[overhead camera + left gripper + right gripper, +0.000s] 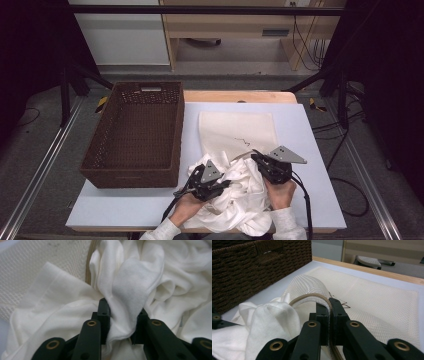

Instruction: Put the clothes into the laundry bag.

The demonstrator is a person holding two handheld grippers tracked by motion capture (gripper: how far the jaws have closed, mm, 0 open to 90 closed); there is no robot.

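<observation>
Wicker fills the left half of the table: a dark brown basket [132,135] with a handle slot in its far wall, standing just beside the work and well clear of both hands. Between it and the right edge lies a cream mesh laundry bag [239,131], flat on the pale blue-grey table [310,150], with a thin dark thread squiggle on its mesh. No brand, label or writing can be read anywhere.

At the near edge a white garment [240,197] sits bunched in a heap, its folds spilling against the bag's mouth. The left claw [220,186] is closed on a thick fold of this white cloth, which bulges up between its 2 black jaws in the left gripper view [122,317]. The right claw [256,156] is clamped tight on the bag's corded rim [312,296], lifting it into an arch above the garment.

A light wooden strip edges the table's far side. Beyond it stand a pale wooden desk [240,27], a white cabinet, loose black cables on grey floor, and metal rails along both sides
</observation>
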